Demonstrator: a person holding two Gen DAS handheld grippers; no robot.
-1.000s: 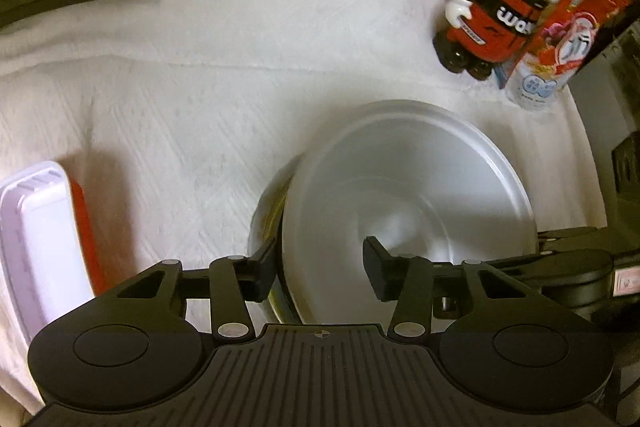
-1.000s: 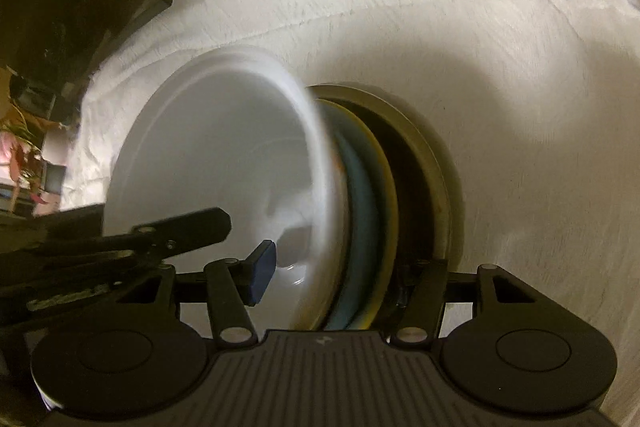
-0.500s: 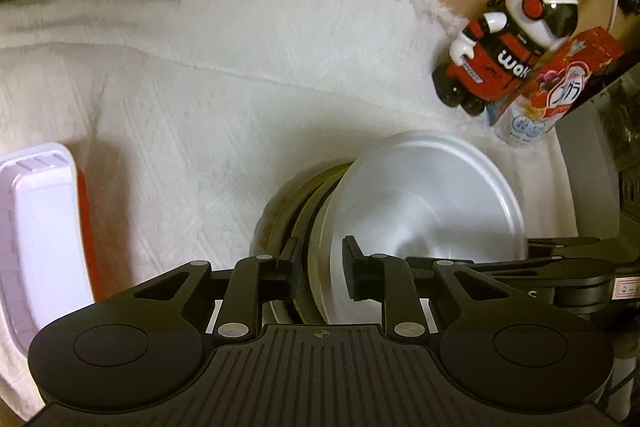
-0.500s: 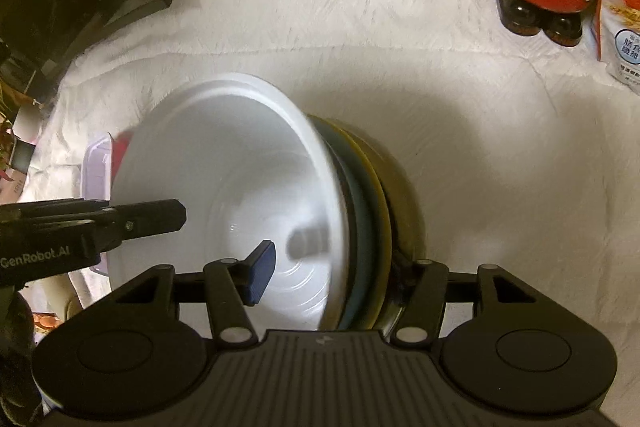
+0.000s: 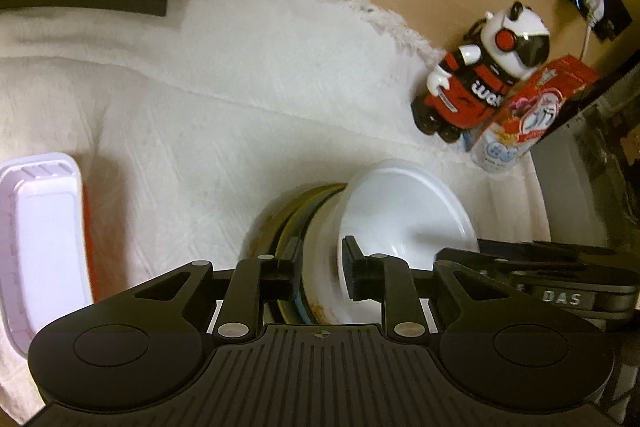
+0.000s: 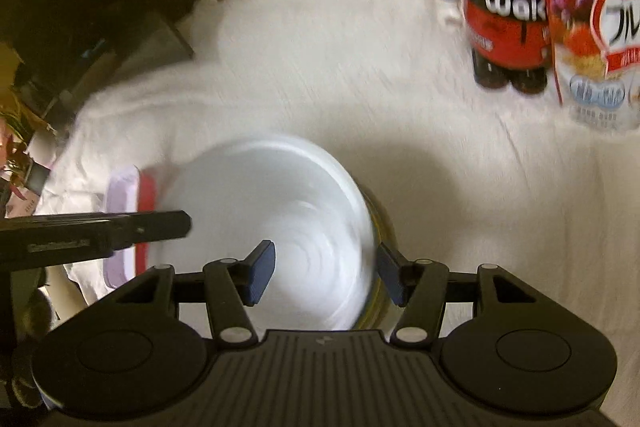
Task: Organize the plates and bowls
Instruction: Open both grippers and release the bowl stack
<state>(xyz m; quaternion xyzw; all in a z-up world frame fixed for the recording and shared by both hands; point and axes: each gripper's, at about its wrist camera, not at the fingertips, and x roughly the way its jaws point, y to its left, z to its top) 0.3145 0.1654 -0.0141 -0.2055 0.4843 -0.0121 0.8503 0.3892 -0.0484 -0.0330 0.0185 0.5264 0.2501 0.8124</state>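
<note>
The left hand-held gripper (image 5: 320, 271) is clamping the near edge of a stack of dishes, the white bowl (image 5: 404, 215) and the yellowish plates (image 5: 292, 223) beneath it, tilted above the white cloth (image 5: 240, 107) covering the worktop. The right hand-held gripper (image 6: 324, 273) is standing open around the bowl's (image 6: 272, 211) rim, fingers apart. A toy robot (image 5: 476, 75), a snack box (image 5: 528, 115) and a lidded container (image 5: 40, 235) are standing nearby.

open cloth (image 5: 224, 115) left of the stacked dishes (image 5: 320, 227); toy figure (image 5: 476, 83) and carton (image 5: 532, 115) block behind
</note>
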